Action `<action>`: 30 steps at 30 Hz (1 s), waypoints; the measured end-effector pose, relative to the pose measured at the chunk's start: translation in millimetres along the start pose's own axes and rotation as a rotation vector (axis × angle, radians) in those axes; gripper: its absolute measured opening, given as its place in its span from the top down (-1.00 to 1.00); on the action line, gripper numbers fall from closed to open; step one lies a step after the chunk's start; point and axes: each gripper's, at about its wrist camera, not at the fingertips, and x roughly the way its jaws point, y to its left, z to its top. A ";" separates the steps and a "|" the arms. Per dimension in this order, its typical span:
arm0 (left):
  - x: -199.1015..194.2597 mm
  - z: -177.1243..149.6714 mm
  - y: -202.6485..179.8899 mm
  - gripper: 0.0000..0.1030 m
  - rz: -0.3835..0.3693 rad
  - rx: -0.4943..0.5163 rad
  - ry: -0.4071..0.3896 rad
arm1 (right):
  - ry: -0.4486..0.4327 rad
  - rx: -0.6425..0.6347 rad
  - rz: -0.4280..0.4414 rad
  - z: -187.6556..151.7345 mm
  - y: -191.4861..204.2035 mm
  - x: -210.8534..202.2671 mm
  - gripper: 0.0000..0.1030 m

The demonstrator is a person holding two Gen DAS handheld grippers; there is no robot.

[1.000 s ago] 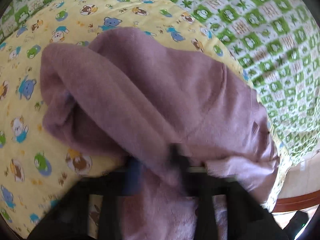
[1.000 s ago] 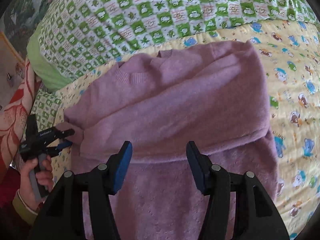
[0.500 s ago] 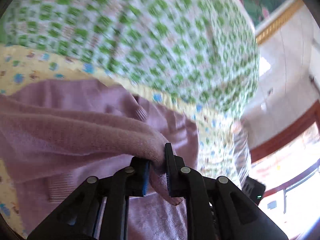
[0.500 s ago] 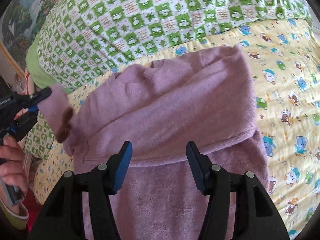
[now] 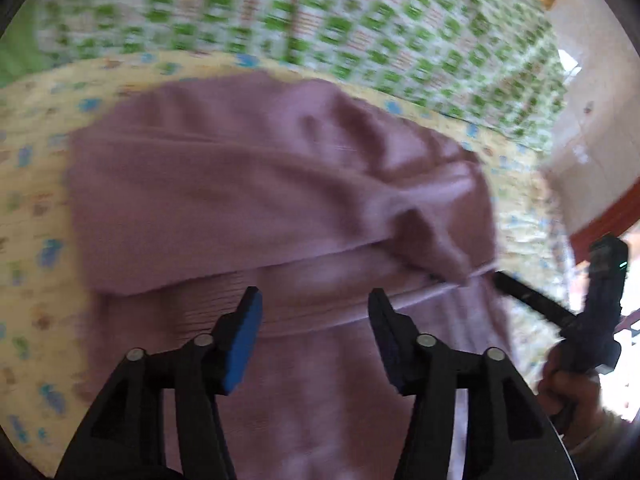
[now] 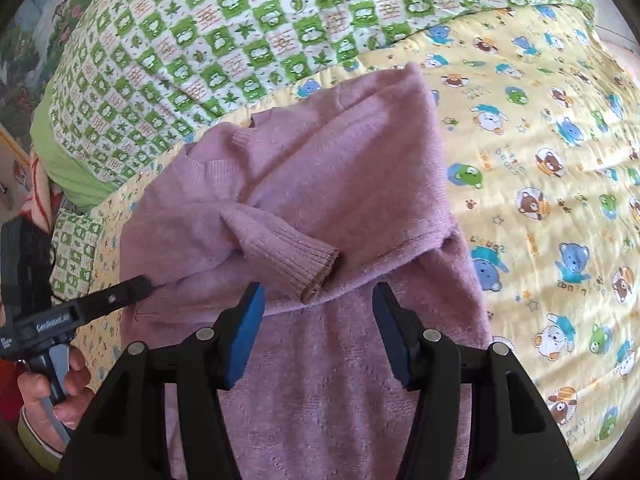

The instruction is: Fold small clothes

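Observation:
A mauve knitted sweater lies on the yellow bear-print blanket. One sleeve is folded across its body, and the ribbed cuff rests just ahead of my right gripper. That gripper is open above the sweater's lower half with nothing held. In the blurred left wrist view my left gripper hovers over the sweater; its jaws are opening and nothing is pinched between them. The left gripper also shows at the sweater's left edge. The right gripper shows at its right edge.
A green-and-white checked quilt bulges behind the sweater. A person's hand holds the left tool's handle, and another hand holds the right one. A pale wall and red-brown wooden trim lie beyond the bed's right side.
The left gripper carried the sleeve cuff across the sweater, let it go and drew back with wide jaws. The cuff now lies on the sweater's body. The right gripper stayed open.

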 end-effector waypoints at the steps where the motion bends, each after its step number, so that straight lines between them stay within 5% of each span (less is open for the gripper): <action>1: -6.0 -5.4 18.4 -0.28 0.068 -0.007 -0.020 | 0.004 -0.012 0.005 0.1 2.7 1.7 -0.12; 5: -2.7 -17.5 74.9 -0.29 0.266 -0.030 -0.004 | 0.029 -0.047 0.015 2.3 15.0 14.9 -0.12; 9: 15.4 -17.5 99.2 -0.29 0.368 -0.043 0.023 | 0.051 -0.044 -0.054 8.5 16.7 32.4 -0.12; 11: 25.7 -16.5 107.0 -0.29 0.433 -0.051 0.039 | 0.130 -0.039 -0.079 11.0 14.6 53.5 -0.10; 12: 31.8 -14.1 107.6 -0.29 0.455 -0.057 0.043 | 0.164 -0.027 -0.078 12.1 12.6 62.6 0.19; 14: 35.3 -11.4 113.6 -0.30 0.485 -0.081 0.023 | 0.167 0.009 -0.017 18.4 11.6 66.3 0.76; 15: 35.3 -8.8 116.0 -0.30 0.491 -0.091 0.013 | 0.145 0.013 0.026 24.6 14.7 60.7 0.86; 20: 42.1 6.7 122.4 -0.15 0.561 -0.142 -0.017 | -0.109 -0.005 0.346 77.6 42.0 -32.9 0.91; 22: 38.6 7.7 132.7 -0.14 0.549 -0.214 -0.038 | -0.180 -0.049 0.378 91.8 47.4 -63.4 0.92; 25: 35.2 5.4 142.6 -0.14 0.509 -0.303 -0.065 | -0.185 -0.099 0.298 95.6 35.4 -70.4 0.92; 30: 33.8 3.0 144.9 -0.13 0.495 -0.325 -0.068 | 0.045 -0.004 0.121 58.3 -29.1 -3.8 0.93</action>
